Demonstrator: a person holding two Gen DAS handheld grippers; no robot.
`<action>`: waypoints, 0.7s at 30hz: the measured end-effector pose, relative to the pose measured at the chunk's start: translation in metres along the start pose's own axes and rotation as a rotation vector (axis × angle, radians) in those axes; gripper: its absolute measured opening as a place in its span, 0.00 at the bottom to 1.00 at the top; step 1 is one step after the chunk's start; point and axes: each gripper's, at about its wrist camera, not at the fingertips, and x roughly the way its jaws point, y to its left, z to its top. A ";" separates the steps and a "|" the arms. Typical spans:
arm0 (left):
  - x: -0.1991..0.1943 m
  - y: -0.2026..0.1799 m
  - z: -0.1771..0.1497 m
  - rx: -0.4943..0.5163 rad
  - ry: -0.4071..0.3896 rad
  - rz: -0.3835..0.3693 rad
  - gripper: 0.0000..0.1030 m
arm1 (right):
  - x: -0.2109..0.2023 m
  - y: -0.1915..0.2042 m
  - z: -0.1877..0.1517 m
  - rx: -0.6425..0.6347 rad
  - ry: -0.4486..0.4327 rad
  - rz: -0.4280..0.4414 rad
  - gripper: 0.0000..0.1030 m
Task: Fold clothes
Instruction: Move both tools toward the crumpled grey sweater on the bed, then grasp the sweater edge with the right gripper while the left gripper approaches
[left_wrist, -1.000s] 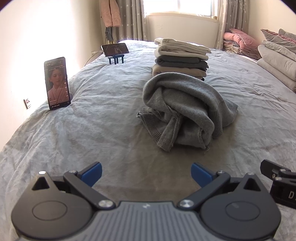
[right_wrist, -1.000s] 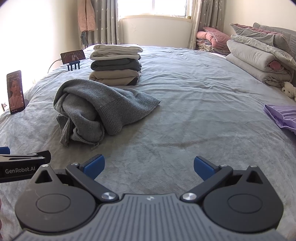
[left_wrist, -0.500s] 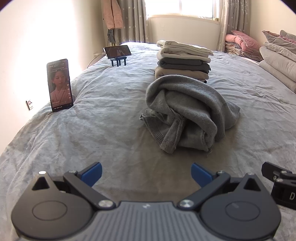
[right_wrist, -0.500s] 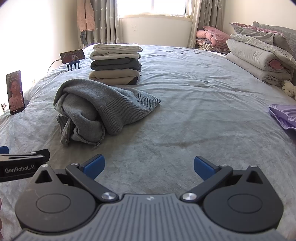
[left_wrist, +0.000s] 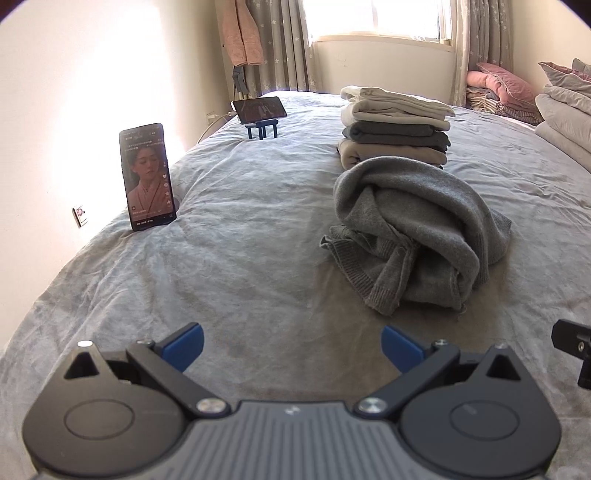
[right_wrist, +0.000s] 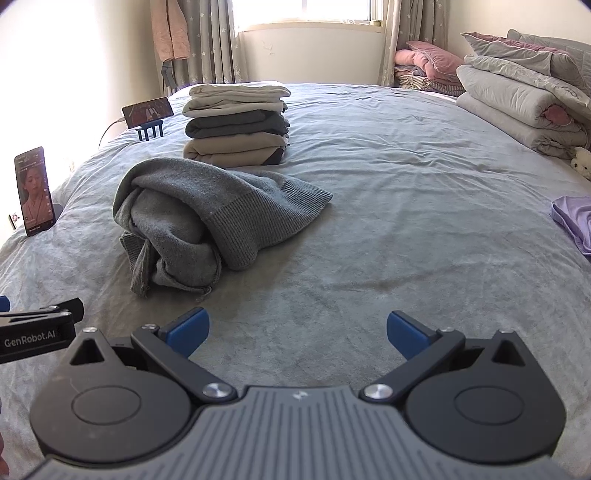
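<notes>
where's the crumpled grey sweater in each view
Left wrist view: the crumpled grey sweater lies right of centre, in front of the folded stack.
Right wrist view: the sweater lies left of centre, in front of the same stack.
Shared landmark: the upright phone at the bed's left edge.

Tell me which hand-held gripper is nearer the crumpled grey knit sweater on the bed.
Left, narrowly. The left hand-held gripper sits just short of the crumpled grey knit sweater, which lies ahead and slightly right. The right hand-held gripper is further right, with the sweater ahead to its left.
</notes>
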 end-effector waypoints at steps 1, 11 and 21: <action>0.001 0.003 -0.001 0.000 -0.006 0.002 1.00 | 0.001 0.000 0.001 0.008 0.003 0.018 1.00; 0.017 0.027 -0.013 0.007 -0.043 -0.022 1.00 | 0.025 0.037 0.008 -0.061 -0.032 0.087 0.81; 0.037 0.037 -0.022 0.060 0.024 -0.039 1.00 | 0.042 0.055 0.011 -0.106 -0.110 0.089 0.67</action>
